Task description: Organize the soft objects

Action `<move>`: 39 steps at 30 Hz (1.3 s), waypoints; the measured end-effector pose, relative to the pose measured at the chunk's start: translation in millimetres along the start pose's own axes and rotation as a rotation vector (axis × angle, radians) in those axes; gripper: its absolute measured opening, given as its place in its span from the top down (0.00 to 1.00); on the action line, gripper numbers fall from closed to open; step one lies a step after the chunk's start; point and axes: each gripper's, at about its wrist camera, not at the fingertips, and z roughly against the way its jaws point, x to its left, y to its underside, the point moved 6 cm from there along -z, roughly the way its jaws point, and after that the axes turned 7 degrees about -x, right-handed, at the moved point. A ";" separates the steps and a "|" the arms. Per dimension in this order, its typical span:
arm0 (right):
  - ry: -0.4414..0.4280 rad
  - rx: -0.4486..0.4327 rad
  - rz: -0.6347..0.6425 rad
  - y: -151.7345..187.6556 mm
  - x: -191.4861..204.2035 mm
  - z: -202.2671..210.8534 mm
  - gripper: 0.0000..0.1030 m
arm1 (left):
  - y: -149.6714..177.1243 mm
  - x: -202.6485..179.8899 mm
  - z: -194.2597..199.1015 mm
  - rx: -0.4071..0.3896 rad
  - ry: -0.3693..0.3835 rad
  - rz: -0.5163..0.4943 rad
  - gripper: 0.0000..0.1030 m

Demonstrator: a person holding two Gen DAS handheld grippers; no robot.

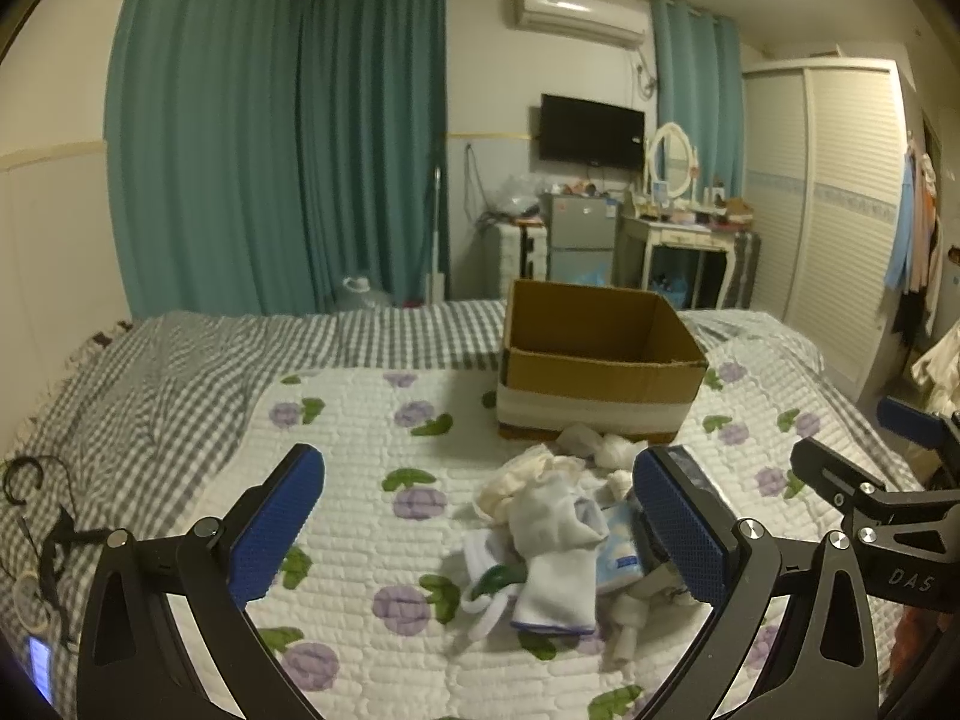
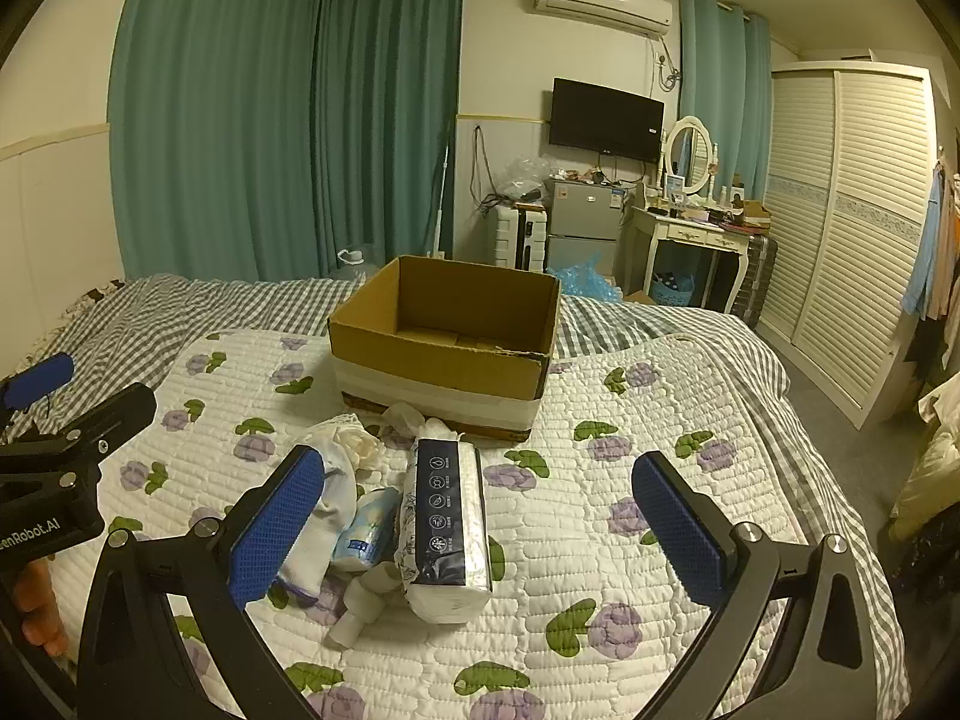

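A heap of soft things lies on the flowered quilt [image 1: 360,420] in front of an open cardboard box [image 1: 594,360] [image 2: 444,348]. A white sock [image 1: 558,564] tops the heap, with cream cloth [image 1: 522,480] behind it. The right wrist view shows a long tissue pack [image 2: 447,522] with a dark label, a small blue-and-white packet [image 2: 366,534] and rolled white socks [image 2: 366,600]. My left gripper [image 1: 480,528] is open, hovering just above and short of the heap. My right gripper [image 2: 477,531] is open too, with the tissue pack lying between and beyond its fingers. Neither holds anything.
The box looks empty inside. A grey checked sheet [image 1: 150,384] covers the far and left bed. Cables and a phone [image 1: 39,666] lie at the left edge. The other gripper [image 1: 870,498] shows at the right. A wardrobe [image 2: 852,210], dresser and fridge stand beyond.
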 end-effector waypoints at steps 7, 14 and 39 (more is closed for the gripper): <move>-0.003 -0.002 0.000 -1.3 0.7 0.2 0.00 | -2.2 0.7 2.5 -0.006 0.000 -0.001 0.00; -0.009 0.001 0.002 -2.4 3.9 0.8 0.00 | -1.7 1.9 2.6 -0.005 0.002 0.012 0.00; -0.084 0.261 -0.050 79.0 8.0 -95.8 0.29 | 68.9 -16.2 -62.8 0.195 0.009 0.001 0.00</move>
